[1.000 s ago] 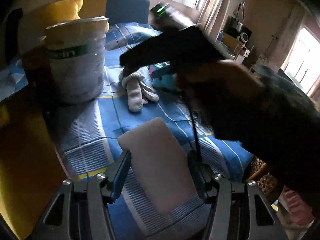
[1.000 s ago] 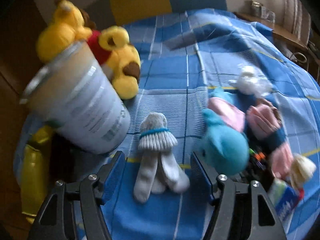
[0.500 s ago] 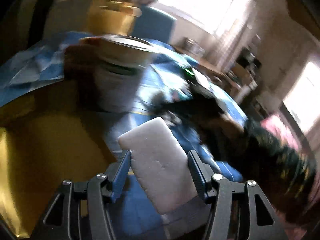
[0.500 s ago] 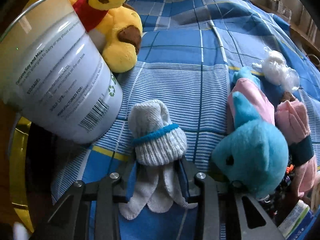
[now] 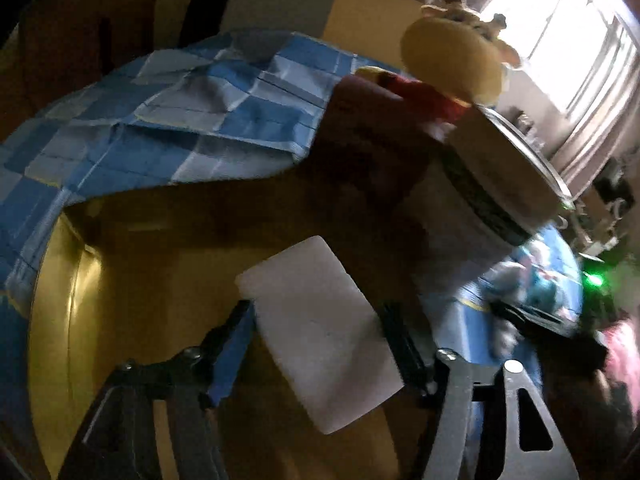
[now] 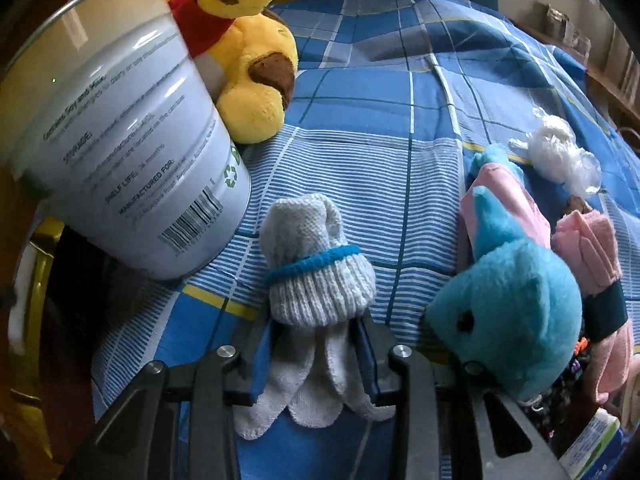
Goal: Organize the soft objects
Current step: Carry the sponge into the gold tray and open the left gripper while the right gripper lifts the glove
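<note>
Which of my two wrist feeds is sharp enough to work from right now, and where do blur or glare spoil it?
Right wrist view: sharp and evenly lit; the grey knitted glove with a blue band and the label print on the white metal tin are crisp. Left wrist view: motion-smeared and dim, with the window blown out at upper right; only the white foam block between the jaws reads fairly clearly.

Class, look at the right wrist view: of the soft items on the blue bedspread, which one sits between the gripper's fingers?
The grey knitted glove with the blue band: the right gripper is closed on it. The turquoise plush and yellow bear lie untouched.
</note>
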